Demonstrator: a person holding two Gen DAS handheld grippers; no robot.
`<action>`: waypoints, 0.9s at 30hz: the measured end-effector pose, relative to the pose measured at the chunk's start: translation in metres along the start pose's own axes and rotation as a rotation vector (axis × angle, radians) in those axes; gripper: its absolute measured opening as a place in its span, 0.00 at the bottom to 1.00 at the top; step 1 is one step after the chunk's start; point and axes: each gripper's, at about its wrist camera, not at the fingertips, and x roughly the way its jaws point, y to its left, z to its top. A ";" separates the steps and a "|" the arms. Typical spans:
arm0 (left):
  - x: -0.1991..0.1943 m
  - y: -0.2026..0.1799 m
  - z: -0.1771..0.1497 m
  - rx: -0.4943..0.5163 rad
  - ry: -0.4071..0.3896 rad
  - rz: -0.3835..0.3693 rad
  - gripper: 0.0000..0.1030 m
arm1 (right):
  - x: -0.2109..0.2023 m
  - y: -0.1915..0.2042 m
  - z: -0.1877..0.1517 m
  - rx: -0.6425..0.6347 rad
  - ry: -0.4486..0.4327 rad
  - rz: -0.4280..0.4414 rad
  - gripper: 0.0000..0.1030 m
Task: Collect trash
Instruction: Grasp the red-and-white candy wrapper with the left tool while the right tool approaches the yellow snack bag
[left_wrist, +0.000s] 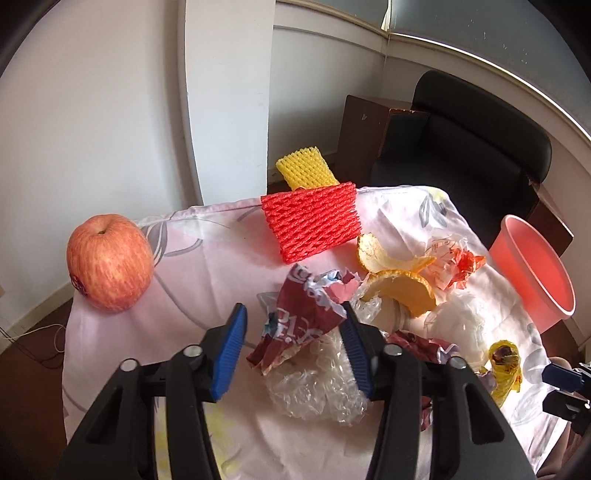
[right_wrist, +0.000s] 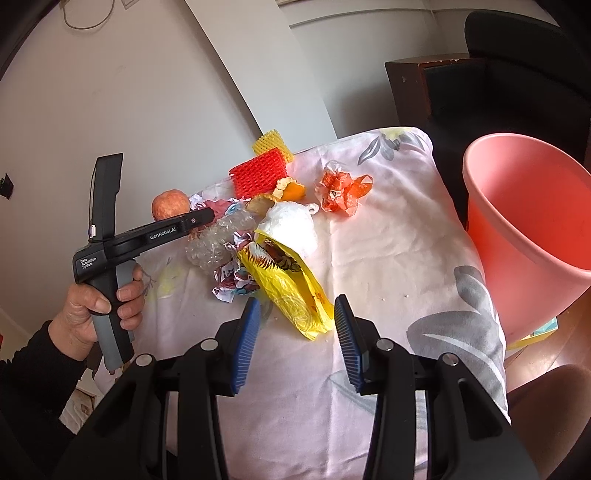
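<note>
Trash pile sits mid-cloth on the pink floral tablecloth, left of the pink bin. Landmark = bin.

Left wrist view only: the crumpled maroon wrapper lies between the blue pads of the left gripper, far pad touching or just over its edge, near pad clear of it; jaws spread, no pinch visible. Bubble wrap lies under the wrapper. Orange peel lies closer to the bin, the red foam net and yellow foam net behind it. The apple sits farthest from the bin.

Right wrist view only: the bin's open mouth is tilted toward the table, beside the cloth edge. The yellow bag lies left of the bin, its near end between the right gripper pads, not touched; jaws spread. A white bag and an orange-clear wrapper lie beyond it. A hand in a dark sleeve grips the left tool's handle, tool angled toward the pile.
</note>
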 end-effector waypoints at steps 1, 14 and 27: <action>-0.002 0.001 0.000 -0.004 -0.005 -0.010 0.37 | 0.001 -0.001 0.000 0.005 0.001 0.000 0.41; -0.050 0.009 -0.010 -0.074 -0.114 -0.055 0.10 | 0.018 0.000 0.007 -0.041 0.032 -0.003 0.41; -0.075 0.017 -0.018 -0.131 -0.127 -0.077 0.11 | 0.045 0.008 0.008 -0.204 0.100 -0.048 0.42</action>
